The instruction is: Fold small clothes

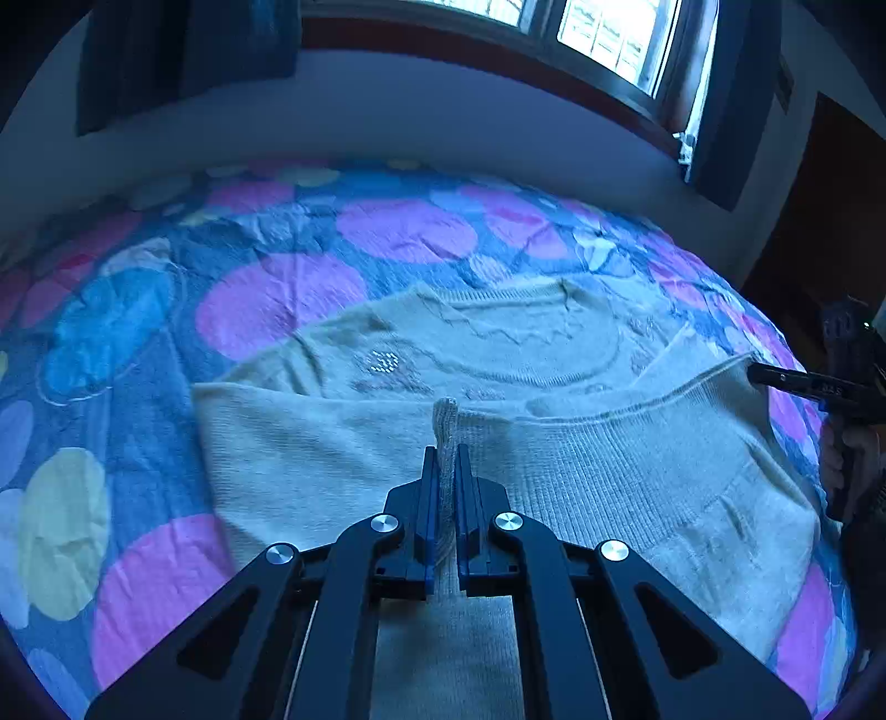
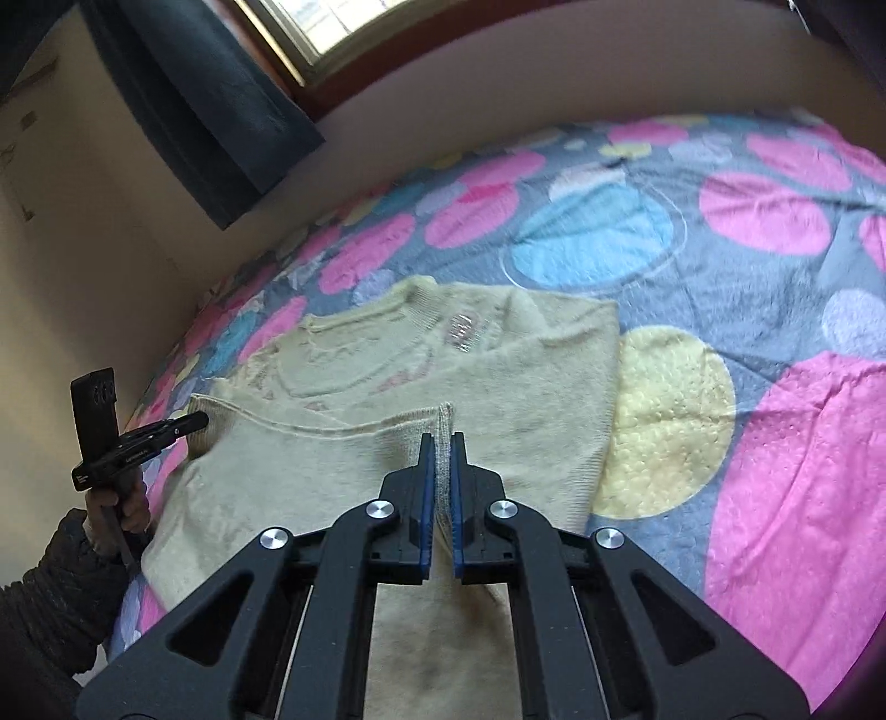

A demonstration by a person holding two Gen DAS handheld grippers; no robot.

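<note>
A pale cream knitted sweater (image 1: 343,443) on a bed's circle-patterned quilt (image 2: 775,443) is pinched at its ribbed hem by the left gripper (image 1: 447,459) and the right gripper (image 2: 442,448), both clamped closed on it.

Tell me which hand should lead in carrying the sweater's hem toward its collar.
Neither, probably: the left gripper and right gripper each have jaws shut on the sweater hem, at opposite corners, so moving together looks best.

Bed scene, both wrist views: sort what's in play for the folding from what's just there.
In play:
- pale knit sweater, hem edge lifted
- left gripper, clamped on the hem
- right gripper, clamped on the hem

Just there:
- spotted bedspread under the sweater
- dark curtain
- window
</note>
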